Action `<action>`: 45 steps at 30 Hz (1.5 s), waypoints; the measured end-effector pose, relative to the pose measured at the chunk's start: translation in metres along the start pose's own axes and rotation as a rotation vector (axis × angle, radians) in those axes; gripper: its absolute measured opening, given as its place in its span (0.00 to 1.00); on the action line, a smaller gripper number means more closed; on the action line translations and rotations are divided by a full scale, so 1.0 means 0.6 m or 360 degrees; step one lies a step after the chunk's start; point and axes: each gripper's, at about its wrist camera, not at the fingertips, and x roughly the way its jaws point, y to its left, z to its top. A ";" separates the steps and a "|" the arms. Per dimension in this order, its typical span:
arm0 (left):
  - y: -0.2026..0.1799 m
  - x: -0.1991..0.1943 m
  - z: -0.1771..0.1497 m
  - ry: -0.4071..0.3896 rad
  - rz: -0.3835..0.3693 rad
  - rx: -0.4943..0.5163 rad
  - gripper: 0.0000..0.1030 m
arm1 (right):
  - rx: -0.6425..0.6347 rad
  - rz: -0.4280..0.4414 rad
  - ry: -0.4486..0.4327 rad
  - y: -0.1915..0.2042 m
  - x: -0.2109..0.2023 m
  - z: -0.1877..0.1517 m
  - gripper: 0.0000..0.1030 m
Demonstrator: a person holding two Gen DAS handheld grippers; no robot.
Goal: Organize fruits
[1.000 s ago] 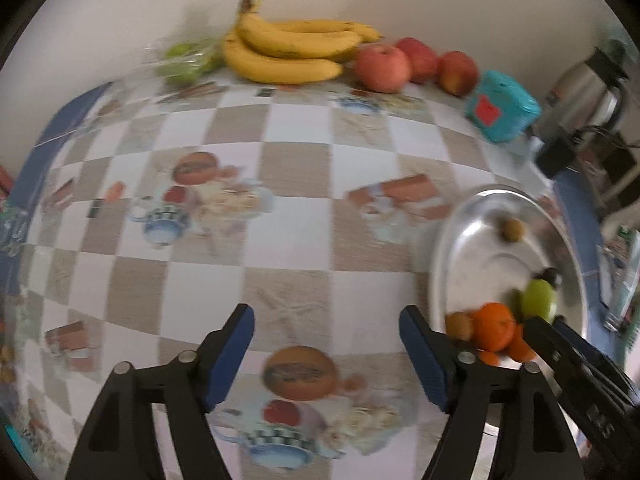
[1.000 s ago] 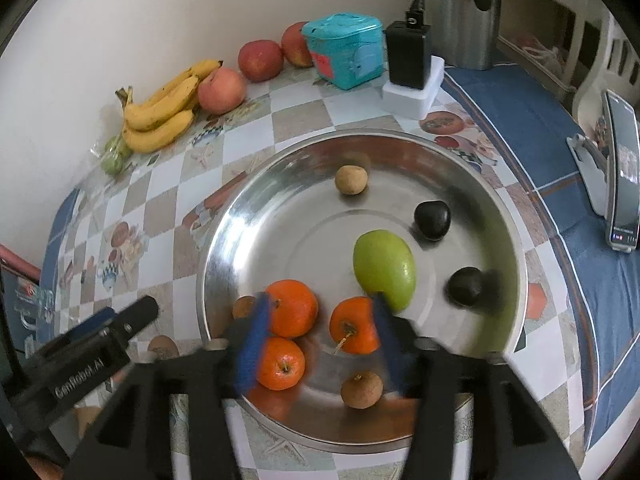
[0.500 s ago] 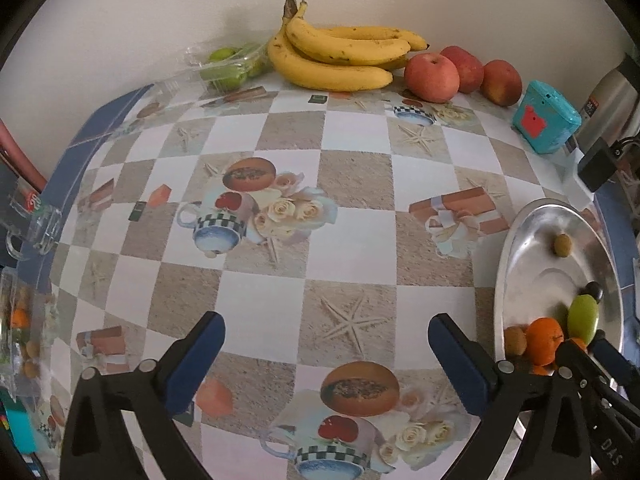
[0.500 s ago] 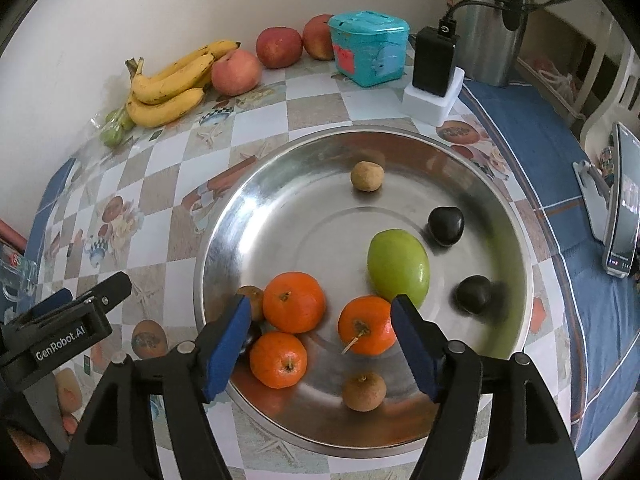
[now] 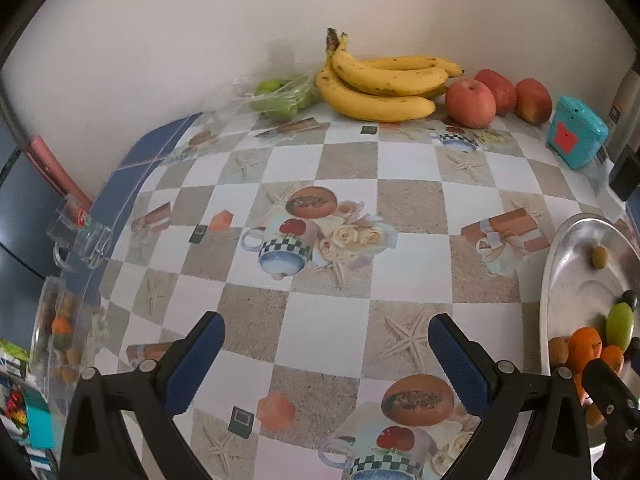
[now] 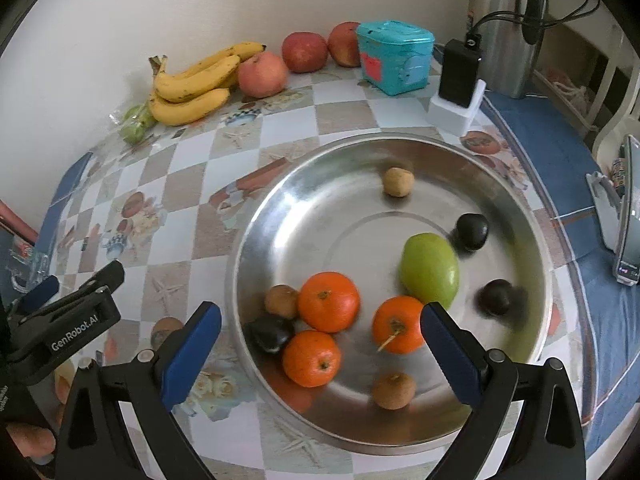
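**Hovering with both grippers spread over the fruit table**

Hanging over the steel tray (image 6: 516, 216), right gripper (image 6: 320, 322) with jaws spread wide, having just been opening, pads pressing on nothing. Framed between the blue pads (image 6: 191, 354): three oranges (image 6: 328, 302), one with a short stalk, plus a dark fruit (image 6: 270, 333) and a small brown fruit (image 6: 282, 301) at the tray's left rim. Lower down, near the front rim, another brown fruit (image 6: 394, 390). Farther in, a green mango (image 6: 430, 272), two more dark fruits and one pale brown fruit toward the back.

To the left, left gripper (image 5: 326, 344) over bare checked tablecloth (image 5: 332, 332), jaws also at their widest, nothing between them, tray off to its right.

At the far wall: bunch of bananas (image 5: 380, 84), three red apples (image 5: 470, 103), a bag of green fruit (image 5: 280, 96), a teal box (image 6: 394, 56), a charger block and a steel kettle (image 6: 508, 28).

Compared with a second ago: both pairs of jaws wider, more of the tablecloth showing under the left one.
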 end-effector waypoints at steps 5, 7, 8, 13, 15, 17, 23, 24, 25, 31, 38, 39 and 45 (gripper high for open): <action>0.006 0.002 -0.011 0.0030 0.0112 0.0028 1.00 | 0.0006 0.0055 -0.0033 0.008 -0.007 -0.003 0.97; 0.007 0.002 -0.016 0.0040 0.0119 0.0041 1.00 | 0.0001 0.0061 -0.0039 0.010 -0.009 -0.006 0.97; 0.008 0.001 -0.018 0.0043 0.0120 0.0046 1.00 | -0.0002 0.0064 -0.0037 0.010 -0.008 -0.008 0.97; 0.009 -0.003 -0.032 0.0053 0.0171 0.0096 1.00 | -0.0008 0.0073 -0.0011 0.012 -0.007 -0.021 0.97; 0.011 -0.005 -0.038 0.0067 0.0183 0.0105 1.00 | -0.0011 0.0069 0.0000 0.014 -0.008 -0.027 0.97; 0.016 -0.007 -0.045 0.0083 0.0178 0.0104 1.00 | -0.0013 0.0064 0.0011 0.015 -0.009 -0.034 0.97; 0.031 -0.024 -0.070 0.0094 0.0179 0.0101 1.00 | -0.0008 0.0070 0.0025 0.014 -0.018 -0.055 0.97; 0.034 -0.029 -0.075 0.0088 0.0177 0.0102 1.00 | -0.0004 0.0069 0.0028 0.014 -0.019 -0.058 0.97; 0.036 -0.031 -0.078 0.0084 0.0179 0.0103 1.00 | -0.0002 0.0068 0.0031 0.014 -0.020 -0.061 0.97; 0.050 -0.053 -0.098 0.0057 0.0176 0.0094 1.00 | -0.0036 0.0044 0.0057 0.020 -0.028 -0.079 0.97; 0.060 -0.069 -0.112 0.0060 0.0148 0.0088 1.00 | -0.0052 0.0000 0.0037 0.021 -0.045 -0.089 0.97; 0.063 -0.072 -0.113 0.0056 0.0140 0.0079 1.00 | -0.0050 -0.0006 0.0034 0.020 -0.048 -0.090 0.97; 0.077 -0.092 -0.119 0.0022 0.0097 0.0031 1.00 | -0.0032 -0.0031 -0.0036 0.015 -0.073 -0.093 0.97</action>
